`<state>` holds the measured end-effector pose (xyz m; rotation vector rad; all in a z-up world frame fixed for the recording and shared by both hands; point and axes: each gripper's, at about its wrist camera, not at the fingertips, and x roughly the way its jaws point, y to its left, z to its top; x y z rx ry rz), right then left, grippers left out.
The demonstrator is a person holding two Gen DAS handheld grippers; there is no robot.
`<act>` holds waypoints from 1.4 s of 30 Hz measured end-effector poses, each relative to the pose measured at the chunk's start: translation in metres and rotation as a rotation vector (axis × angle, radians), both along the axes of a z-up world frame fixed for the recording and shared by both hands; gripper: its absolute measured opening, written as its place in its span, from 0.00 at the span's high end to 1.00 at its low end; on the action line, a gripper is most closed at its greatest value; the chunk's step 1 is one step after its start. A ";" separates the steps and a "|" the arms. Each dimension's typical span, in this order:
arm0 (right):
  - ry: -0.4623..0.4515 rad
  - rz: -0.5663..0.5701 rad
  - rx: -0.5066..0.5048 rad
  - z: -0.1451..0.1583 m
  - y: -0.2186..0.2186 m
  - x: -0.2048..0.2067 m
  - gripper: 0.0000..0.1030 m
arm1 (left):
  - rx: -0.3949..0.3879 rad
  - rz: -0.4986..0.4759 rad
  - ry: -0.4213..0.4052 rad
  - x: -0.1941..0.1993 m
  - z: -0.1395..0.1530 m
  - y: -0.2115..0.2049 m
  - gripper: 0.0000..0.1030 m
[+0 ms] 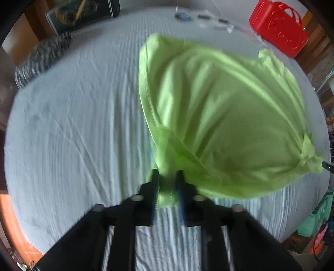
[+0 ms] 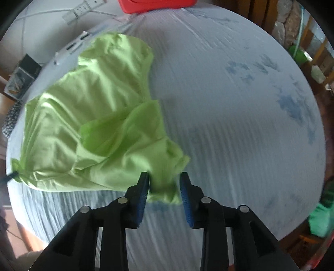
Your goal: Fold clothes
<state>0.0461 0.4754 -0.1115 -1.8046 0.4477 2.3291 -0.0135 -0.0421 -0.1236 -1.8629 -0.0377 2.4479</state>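
A lime-green garment (image 1: 219, 116) is hanging stretched above the bed (image 1: 73, 125), billowing between the two grippers; its far part is draping down toward the sheet, though the blur is hiding whether it is touching. The left gripper (image 1: 168, 177) is clamping a bunched corner of the cloth between its closed-in fingers (image 1: 155, 181) at the near middle of its view; the opposite corner is running out to the right edge, where a dark tip of the other tool is just showing. In the right wrist view the right gripper (image 2: 165, 179) is holding another bunched corner (image 2: 165, 187); its blue-padded fingers (image 2: 184, 187) are standing somewhat apart with the fabric wad filling the gap, pinched between them. The pale blue striped sheet is lying wrinkled under everything; a red plastic case (image 1: 278, 28) is sitting at the far right of the bed; a dark striped bundle (image 1: 43, 58) is lying at the far left; small items (image 1: 183, 16) are lying scattered along the far edge.
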 end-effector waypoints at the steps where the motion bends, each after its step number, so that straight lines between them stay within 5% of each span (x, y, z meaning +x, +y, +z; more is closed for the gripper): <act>1: -0.003 -0.006 0.010 0.005 0.005 0.001 0.70 | 0.004 0.004 0.023 -0.003 0.010 -0.004 0.45; 2: 0.011 -0.013 0.023 0.015 0.012 0.003 0.68 | 0.007 0.009 0.044 -0.006 0.020 -0.009 0.23; 3: 0.028 -0.019 0.034 0.025 0.017 0.003 0.67 | 0.004 0.021 0.053 -0.014 0.025 -0.015 0.18; 7: 0.120 -0.007 0.038 0.063 0.027 -0.031 0.58 | -0.007 0.070 0.086 -0.050 0.043 -0.037 0.17; 11: 0.168 0.027 -0.048 0.076 0.018 -0.107 0.58 | 0.018 0.121 0.023 -0.121 0.020 -0.041 0.17; 18: 0.104 0.096 -0.103 0.051 -0.010 -0.253 0.58 | 0.009 0.117 -0.061 -0.212 -0.020 -0.031 0.17; 28: -0.026 0.118 -0.085 -0.012 -0.040 -0.396 0.50 | 0.020 0.083 -0.148 -0.262 -0.060 -0.027 0.17; 30: -0.054 0.132 -0.075 -0.025 -0.045 -0.410 0.46 | -0.002 0.059 -0.148 -0.263 -0.065 -0.023 0.25; 32: -0.081 0.149 -0.062 -0.038 -0.051 -0.422 0.51 | -0.036 0.034 -0.131 -0.264 -0.065 -0.017 0.47; 33: -0.086 0.169 -0.044 -0.040 -0.055 -0.421 0.60 | -0.032 0.025 -0.121 -0.263 -0.063 -0.015 0.56; 34: -0.076 0.191 -0.012 -0.038 -0.060 -0.418 0.90 | -0.016 0.025 -0.119 -0.262 -0.061 -0.014 0.81; 35: -0.067 0.214 0.019 -0.035 -0.064 -0.414 0.94 | 0.000 0.025 -0.116 -0.261 -0.059 -0.013 0.92; 42: 0.209 0.259 0.007 0.045 -0.043 -0.322 0.94 | 0.007 -0.026 0.079 -0.208 -0.005 -0.004 0.92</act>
